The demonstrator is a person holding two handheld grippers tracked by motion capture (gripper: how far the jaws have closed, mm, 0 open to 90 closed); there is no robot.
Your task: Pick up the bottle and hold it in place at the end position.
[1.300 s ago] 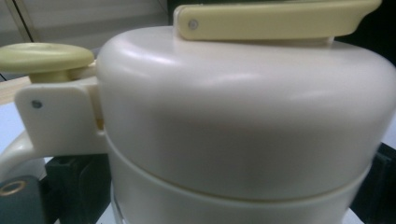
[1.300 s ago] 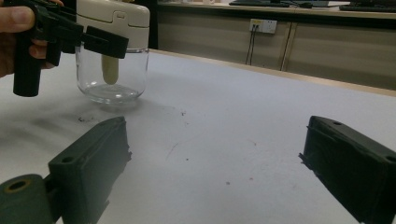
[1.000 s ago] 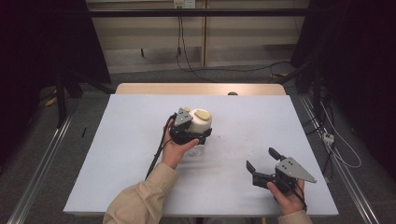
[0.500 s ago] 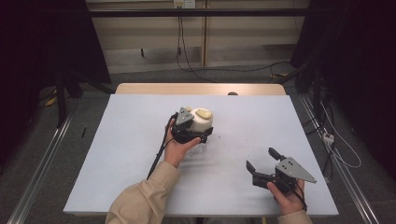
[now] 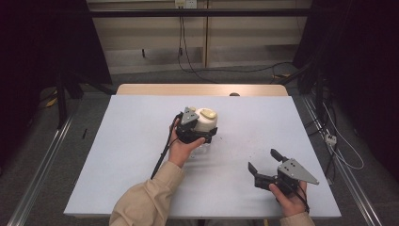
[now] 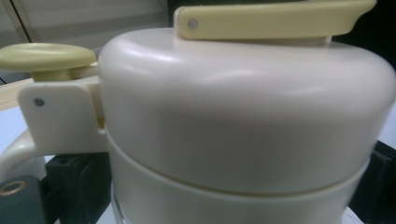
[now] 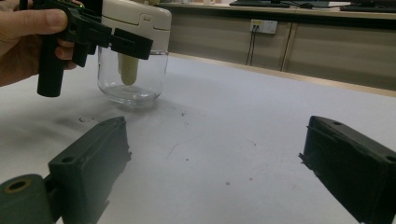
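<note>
Mid-table, the left gripper clamps its jaws on the cream top of the jar, which stands upright on the table, forearm angled in from below. Near the front right edge, the right gripper rests low, jaws wide apart.

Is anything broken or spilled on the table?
Nothing looks broken or spilled. The glass jar with the cream lid stands upright on the white table, and the left gripper is closed around it just under the lid. The right gripper waits open. There are just small dark scuffs on the tabletop.
</note>
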